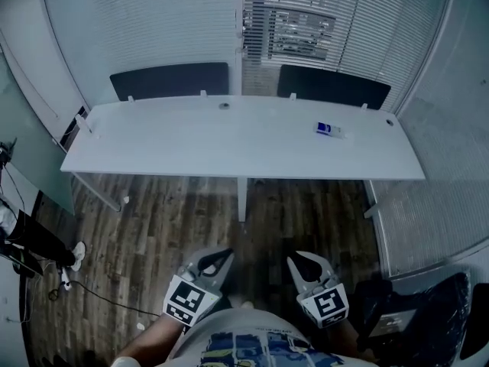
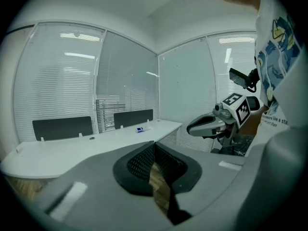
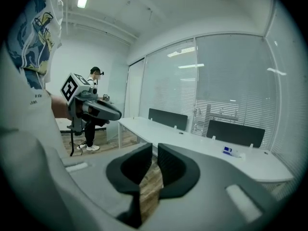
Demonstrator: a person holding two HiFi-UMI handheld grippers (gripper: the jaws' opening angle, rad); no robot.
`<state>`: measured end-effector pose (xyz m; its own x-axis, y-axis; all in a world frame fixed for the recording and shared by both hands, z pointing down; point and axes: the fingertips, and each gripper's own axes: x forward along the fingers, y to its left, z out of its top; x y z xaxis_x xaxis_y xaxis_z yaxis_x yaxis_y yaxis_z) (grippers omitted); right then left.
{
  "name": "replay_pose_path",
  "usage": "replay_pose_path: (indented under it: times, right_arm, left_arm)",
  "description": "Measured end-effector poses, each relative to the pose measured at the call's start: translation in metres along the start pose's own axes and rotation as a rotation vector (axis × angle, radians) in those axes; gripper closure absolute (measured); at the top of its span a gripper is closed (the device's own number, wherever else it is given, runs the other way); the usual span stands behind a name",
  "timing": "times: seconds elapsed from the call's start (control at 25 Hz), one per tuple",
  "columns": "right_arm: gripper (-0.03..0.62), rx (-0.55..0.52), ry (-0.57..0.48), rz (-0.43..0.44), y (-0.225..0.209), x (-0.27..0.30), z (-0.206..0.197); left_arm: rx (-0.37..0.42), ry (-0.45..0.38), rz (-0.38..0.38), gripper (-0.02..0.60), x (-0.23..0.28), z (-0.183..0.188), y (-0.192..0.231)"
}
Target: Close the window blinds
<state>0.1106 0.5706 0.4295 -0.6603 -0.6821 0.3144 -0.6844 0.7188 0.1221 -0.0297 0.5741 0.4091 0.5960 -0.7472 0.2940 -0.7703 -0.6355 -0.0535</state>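
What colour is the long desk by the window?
White. The desk shows best in the head view.

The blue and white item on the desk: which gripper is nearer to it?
Right. The right gripper is almost straight below the item in the head view; the left gripper is farther left.

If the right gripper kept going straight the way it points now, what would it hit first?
Most likely the long white desk, near its front edge. Only wooden floor shows before it. The right gripper tilts slightly down, so it might pass under the top; depth is unclear.
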Motion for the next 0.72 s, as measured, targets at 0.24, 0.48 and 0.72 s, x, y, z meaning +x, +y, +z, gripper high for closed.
replay_pose_path:
  times: [0.24,0.48,0.72]
  right_arm:
    - [0.568,-0.024,-0.006,-0.020,-0.017,0.028,0.018]
    - [0.563,-0.029,0.023,-0.060,-0.032,0.076,0.028]
    - [0.562,-0.046,-0.006,-0.066,-0.054,0.135,0.066]
  left_arm:
    - [0.018,-0.026,-0.007,0.575,0.019,0.015,0.035]
    - [0.006,-0.043,-0.027,0.575,0.037,0.013,0.078]
    - [0.031,-0.066,-0.011,0.575,0.053,0.034,0.148]
